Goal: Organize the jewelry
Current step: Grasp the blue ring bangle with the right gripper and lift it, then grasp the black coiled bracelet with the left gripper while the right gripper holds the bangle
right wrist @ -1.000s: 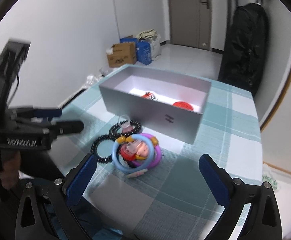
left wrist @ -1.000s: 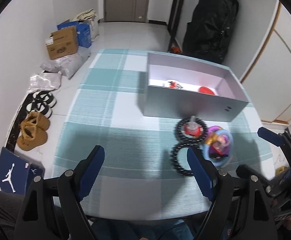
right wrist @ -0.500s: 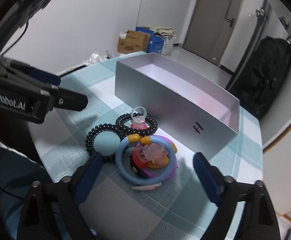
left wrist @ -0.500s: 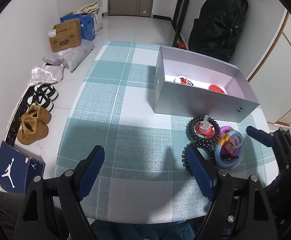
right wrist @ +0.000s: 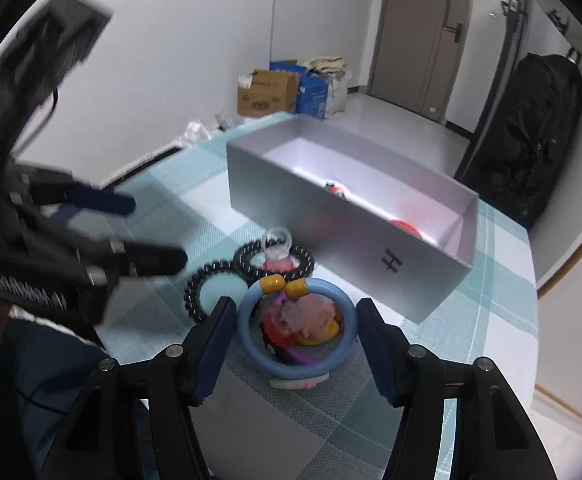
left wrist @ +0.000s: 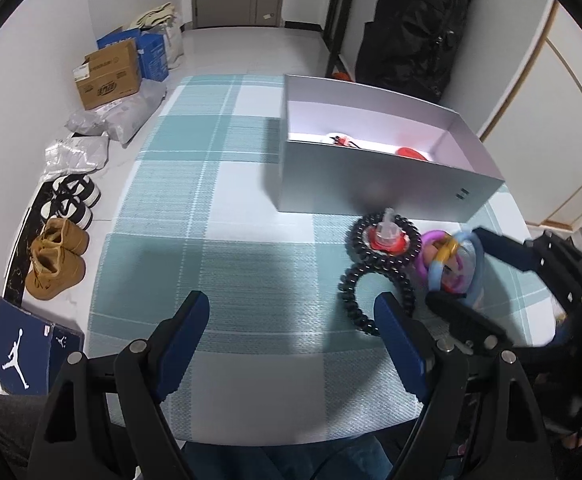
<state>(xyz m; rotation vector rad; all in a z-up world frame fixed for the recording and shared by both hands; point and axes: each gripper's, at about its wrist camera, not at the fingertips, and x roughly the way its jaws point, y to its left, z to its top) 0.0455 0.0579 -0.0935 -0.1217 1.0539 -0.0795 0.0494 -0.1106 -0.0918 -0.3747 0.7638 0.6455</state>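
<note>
Black coiled hair ties (right wrist: pixel 227 280) lie left of a pale blue plastic bangle (right wrist: pixel 297 330), which sits between the right gripper (right wrist: pixel 297 344) jaws (just closing, not visibly clamped). Rightward, the open grey cardboard box (right wrist: pixel 331 240) holds small red trinkets (left wrist: pixel 413 153); the left gripper (left wrist: pixel 291 330) gapes over bare checked tablecloth (left wrist: pixel 211 240).

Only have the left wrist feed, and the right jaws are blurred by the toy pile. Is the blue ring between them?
Observer: Yes. The right wrist view shows the blue ring squarely between the right gripper pads. Its jaws have just been closing.
Operator: Gripping yet?
Observer: Cannot tell. The pads sit at its rim on both sides, but contact is unclear.
Operator: Anything inside the ring?
Observer: A pink trinket and a purple band lie within it.
</note>
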